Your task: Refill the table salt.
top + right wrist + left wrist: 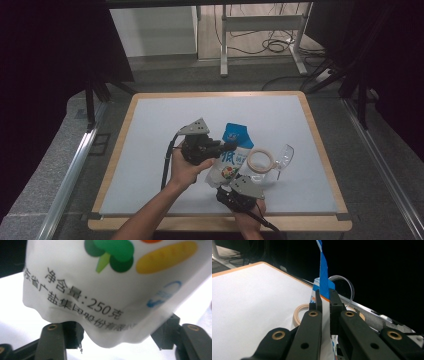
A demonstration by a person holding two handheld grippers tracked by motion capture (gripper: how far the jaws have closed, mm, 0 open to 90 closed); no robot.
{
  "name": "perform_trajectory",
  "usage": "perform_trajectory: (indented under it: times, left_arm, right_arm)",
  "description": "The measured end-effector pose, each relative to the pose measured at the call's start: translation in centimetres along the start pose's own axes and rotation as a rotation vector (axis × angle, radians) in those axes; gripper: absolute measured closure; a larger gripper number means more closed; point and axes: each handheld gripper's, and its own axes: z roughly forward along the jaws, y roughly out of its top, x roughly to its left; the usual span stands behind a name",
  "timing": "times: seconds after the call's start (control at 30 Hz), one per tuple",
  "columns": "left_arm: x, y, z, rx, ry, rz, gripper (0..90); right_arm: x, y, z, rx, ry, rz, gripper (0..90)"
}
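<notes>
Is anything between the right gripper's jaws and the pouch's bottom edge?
Nothing visible. The pouch hangs with its bottom edge directly between the right gripper jaws; the left gripper pinches its blue top.

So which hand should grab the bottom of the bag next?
The right one, probably. The right gripper sits at the pouch's bottom edge, jaws open on either side of it. The left gripper is busy, shut on the pouch's blue upper part.
</notes>
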Motion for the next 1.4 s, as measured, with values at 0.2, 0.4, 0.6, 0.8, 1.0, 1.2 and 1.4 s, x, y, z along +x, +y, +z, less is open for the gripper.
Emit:
perform_trajectory:
  times: [0.2,0.4,0.6,0.8,1.0,1.2,1.4]
  left_arm:
    - [0.0,0.0,-0.2,-0.009,-0.002,-0.005,90.0]
    - [0.2,0.2,-0.1,0.000,0.007,-0.007,90.0]
    - [0.4,0.4,1.0,0.027,0.004,-0.014,90.0]
    - [0.1,0.8,1.8,0.047,0.005,0.001,90.0]
    - [0.2,1.0,2.5,0.075,0.013,0.000,90.0]
    - [0.6,1.0,3.0,0.107,0.025,-0.005,90.0]
    - [1.1,1.0,3.5,0.143,0.032,-0.006,90.0]
  right_arm:
    - [0.1,-0.1,-0.6,-0.017,-0.028,-0.034,36.2]
    - [0.1,-0.1,-0.9,-0.019,-0.013,-0.053,42.0]
    - [-0.2,-0.1,-0.9,-0.006,0.013,-0.022,43.7]
    - [-0.2,0.0,-1.2,-0.006,0.046,0.023,44.2]
    - [-0.3,0.1,-1.4,0.000,0.074,0.059,44.9]
    - [-0.1,0.0,-1.3,0.009,0.078,0.073,44.9]
    - [0.1,0.0,-1.1,0.020,0.086,0.084,44.9]
